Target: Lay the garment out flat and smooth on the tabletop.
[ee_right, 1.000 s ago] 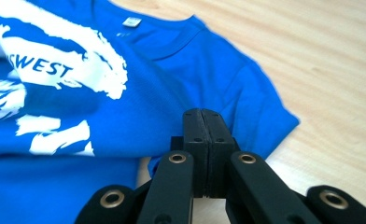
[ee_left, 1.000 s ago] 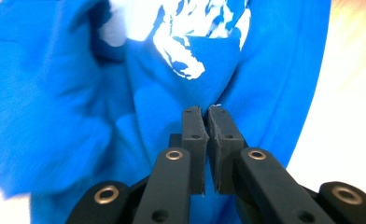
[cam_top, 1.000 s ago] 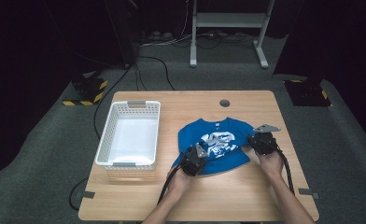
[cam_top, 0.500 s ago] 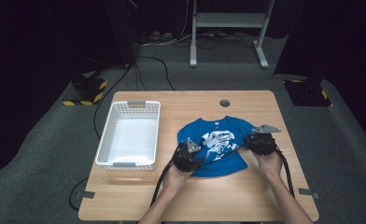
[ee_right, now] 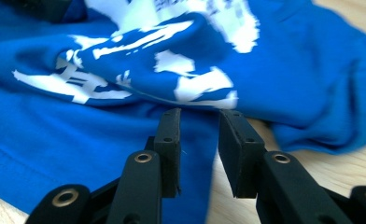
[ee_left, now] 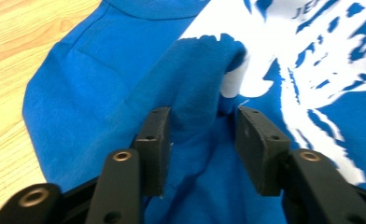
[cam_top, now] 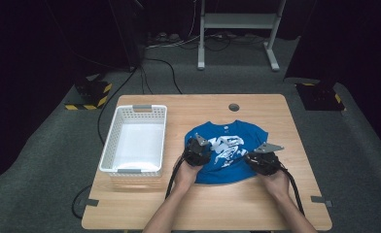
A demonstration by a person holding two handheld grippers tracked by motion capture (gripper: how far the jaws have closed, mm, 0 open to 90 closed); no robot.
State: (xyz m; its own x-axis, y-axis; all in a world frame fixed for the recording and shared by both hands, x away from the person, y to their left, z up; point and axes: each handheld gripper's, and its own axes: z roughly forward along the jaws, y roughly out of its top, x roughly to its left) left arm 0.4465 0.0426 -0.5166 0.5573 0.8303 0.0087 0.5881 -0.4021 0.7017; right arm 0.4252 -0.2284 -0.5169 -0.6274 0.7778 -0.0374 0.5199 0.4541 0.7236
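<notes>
My left gripper (ee_left: 202,140) had just been opening, its jaws spread with a raised fold of the blue T-shirt (ee_left: 125,84) between them, the pads not pressing it. My right gripper (ee_right: 200,140) had likewise just been opening, jaws apart over the shirt's edge. The shirt lay on the wooden table (cam_top: 213,208), partly folded in at both sides, right of the white basket (cam_top: 112,141).

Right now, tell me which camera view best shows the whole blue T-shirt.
The high view: the blue T-shirt lies there in full outline on the table, collar far from the person. The left gripper view shows a raised fold and part of the white print; the right gripper view shows a bunched printed fold near an edge.
</notes>
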